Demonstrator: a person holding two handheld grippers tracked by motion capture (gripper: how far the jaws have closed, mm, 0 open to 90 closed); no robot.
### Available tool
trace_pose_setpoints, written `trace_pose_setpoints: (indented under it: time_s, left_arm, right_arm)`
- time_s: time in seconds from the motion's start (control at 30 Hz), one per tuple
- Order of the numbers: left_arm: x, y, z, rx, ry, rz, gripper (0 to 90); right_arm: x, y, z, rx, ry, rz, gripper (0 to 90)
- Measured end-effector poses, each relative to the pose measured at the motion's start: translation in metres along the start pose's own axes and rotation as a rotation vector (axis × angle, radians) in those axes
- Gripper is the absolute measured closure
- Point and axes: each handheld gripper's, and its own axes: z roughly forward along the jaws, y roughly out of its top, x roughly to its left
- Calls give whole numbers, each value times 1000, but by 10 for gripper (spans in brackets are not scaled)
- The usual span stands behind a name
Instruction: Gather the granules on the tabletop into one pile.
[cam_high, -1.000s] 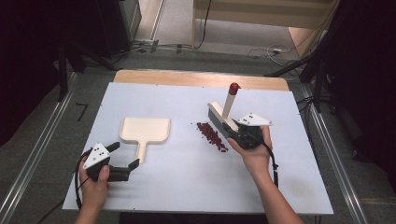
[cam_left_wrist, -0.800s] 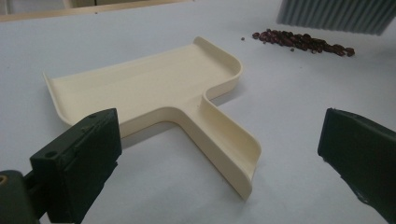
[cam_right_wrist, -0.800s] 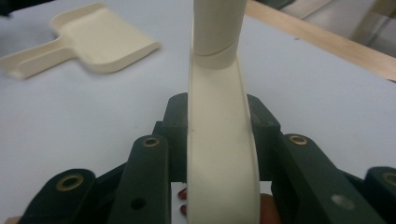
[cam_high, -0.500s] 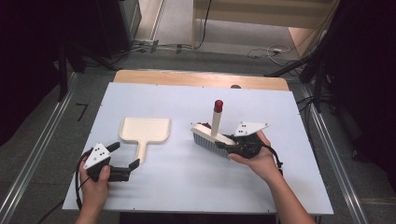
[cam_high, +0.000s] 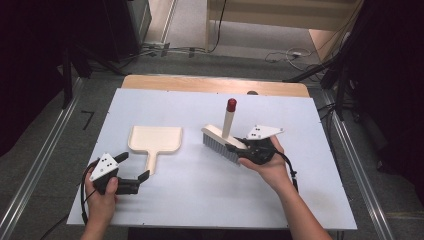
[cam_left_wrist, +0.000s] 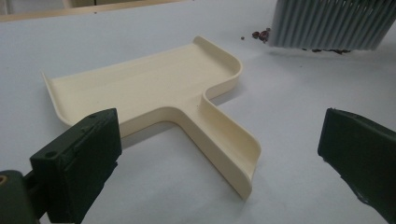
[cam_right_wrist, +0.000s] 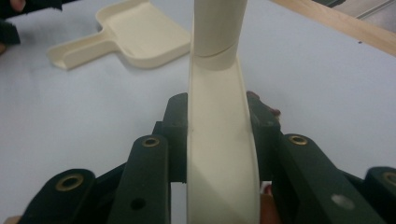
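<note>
Gripping brush (cam_high: 222, 140) in my right gripper (cam_high: 239, 148); left gripper (cam_high: 134, 172) spread wide near dustpan (cam_high: 154, 140) handle on table (cam_high: 200, 200).

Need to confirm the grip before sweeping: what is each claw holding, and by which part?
The right claw clamps the cream plastic brush across its back. The left claw is open, holding nothing.

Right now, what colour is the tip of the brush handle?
Red. The cap on the brush handle shows best in the high view; the rest of the brush is cream.
</note>
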Motion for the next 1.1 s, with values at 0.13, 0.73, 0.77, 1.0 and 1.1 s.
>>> trace_pose_setpoints:
  time_s: [0.13,0.73,0.77,1.0,1.1]
  left_arm:
    - [0,0,0,-2,0,-1,0]
    - [0,0,0,1,-3,1,0]
    - [0,0,0,1,-2,1,0]
    - [1,0,0,0,2,-2,0]
    - [-1,1,0,4,26,9,0]
  right_arm:
    - [12,9,23,-8,-67,75,647]
    - [-2,0,20,-32,-255,266,648]
    - [-2,-1,18,-42,-247,264,648]
    - [1,5,-12,-123,-208,227,647]
    - [-4,3,-29,-150,-212,232,647]
